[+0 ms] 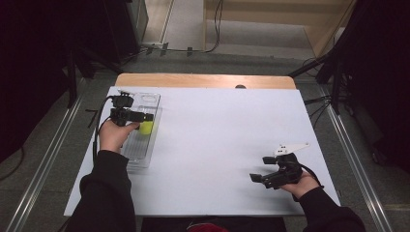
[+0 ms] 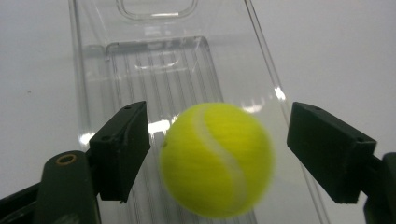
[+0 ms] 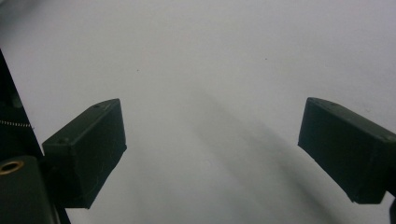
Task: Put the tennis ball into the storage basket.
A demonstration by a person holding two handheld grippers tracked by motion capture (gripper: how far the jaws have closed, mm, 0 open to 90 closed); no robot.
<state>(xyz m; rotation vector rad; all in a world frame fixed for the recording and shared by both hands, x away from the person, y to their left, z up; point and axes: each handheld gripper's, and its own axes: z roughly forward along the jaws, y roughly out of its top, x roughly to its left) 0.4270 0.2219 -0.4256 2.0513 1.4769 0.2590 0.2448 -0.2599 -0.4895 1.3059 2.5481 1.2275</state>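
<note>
While between tool [image 2: 217,154] jaws, ball [image 2: 217,161] unpressed.

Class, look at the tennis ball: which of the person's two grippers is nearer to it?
Left. The left gripper has the tennis ball between its open jaws, over the clear tray. The right gripper is far across the table, over bare white surface.

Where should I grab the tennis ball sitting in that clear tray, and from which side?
Grip the tennis ball across its widest middle, coming down from above along the clear tray. It is round, so any diameter works, but the tray's long side walls probably block a sideways approach. The left gripper already straddles it, jaws open with a gap on each side, so closing squarely there looks best.
</note>
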